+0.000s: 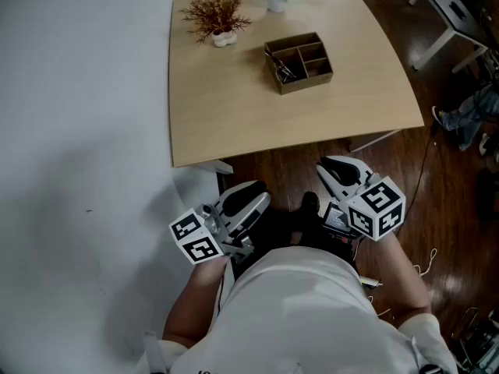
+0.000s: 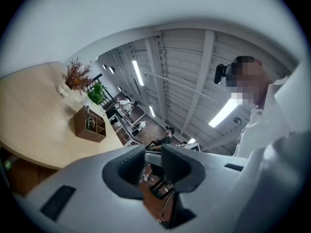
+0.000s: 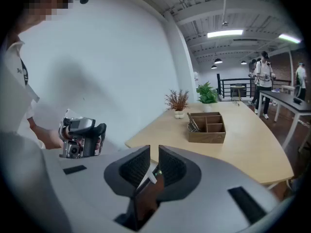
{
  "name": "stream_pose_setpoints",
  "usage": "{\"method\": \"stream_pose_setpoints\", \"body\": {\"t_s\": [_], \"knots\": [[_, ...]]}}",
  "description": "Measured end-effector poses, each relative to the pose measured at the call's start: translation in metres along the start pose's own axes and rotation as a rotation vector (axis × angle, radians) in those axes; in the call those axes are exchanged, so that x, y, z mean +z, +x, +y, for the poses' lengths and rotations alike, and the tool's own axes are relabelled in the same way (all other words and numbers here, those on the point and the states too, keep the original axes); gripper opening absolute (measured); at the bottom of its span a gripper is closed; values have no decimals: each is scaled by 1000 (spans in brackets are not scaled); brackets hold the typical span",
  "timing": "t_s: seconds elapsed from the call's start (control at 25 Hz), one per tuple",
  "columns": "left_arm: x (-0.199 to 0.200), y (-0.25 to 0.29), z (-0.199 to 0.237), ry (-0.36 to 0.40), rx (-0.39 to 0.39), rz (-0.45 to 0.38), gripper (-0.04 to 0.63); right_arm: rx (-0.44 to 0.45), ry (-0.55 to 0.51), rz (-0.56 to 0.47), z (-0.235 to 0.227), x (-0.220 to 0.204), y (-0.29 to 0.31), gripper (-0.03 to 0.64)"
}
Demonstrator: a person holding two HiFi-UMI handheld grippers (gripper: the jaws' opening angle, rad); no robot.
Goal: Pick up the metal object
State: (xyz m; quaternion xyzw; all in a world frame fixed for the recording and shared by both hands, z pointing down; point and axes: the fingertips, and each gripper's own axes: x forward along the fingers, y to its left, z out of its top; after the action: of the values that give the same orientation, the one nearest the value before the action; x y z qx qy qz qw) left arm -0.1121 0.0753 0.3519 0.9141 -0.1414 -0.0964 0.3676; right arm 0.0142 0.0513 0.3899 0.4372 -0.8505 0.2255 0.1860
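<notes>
We note the wooden table (image 1: pixel 234 107) and its compartment box (image 1: pixel 308 81) standing well ahead. Left gripper (image 1: pixel 246 199) and right gripper (image 1: pixel 343 174) hang at the waist, jaws slightly parted on nothing, evidently awaiting approach. The metal object (image 1: pixel 282 68) lies in the box's long end compartment.

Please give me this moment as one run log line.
stage: before reach | left gripper: slightly open, empty | right gripper: slightly open, empty | metal object: in wooden box on table, untouched
</notes>
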Motion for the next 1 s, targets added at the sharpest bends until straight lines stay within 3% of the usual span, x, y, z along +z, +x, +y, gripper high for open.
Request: {"method": "stream_pose_setpoints", "body": {"t_s": [0.24, 0.56, 1.0], "knots": [[11, 5, 25, -1, 54, 10, 81, -51, -53, 36, -37, 12, 34, 35], [22, 30, 58, 5, 146, 4, 81, -48, -193, 105, -91, 31, 85, 35], [31, 75, 104, 4, 238, 13, 81, -26, -233, 165, -140, 34, 121, 35]]}}
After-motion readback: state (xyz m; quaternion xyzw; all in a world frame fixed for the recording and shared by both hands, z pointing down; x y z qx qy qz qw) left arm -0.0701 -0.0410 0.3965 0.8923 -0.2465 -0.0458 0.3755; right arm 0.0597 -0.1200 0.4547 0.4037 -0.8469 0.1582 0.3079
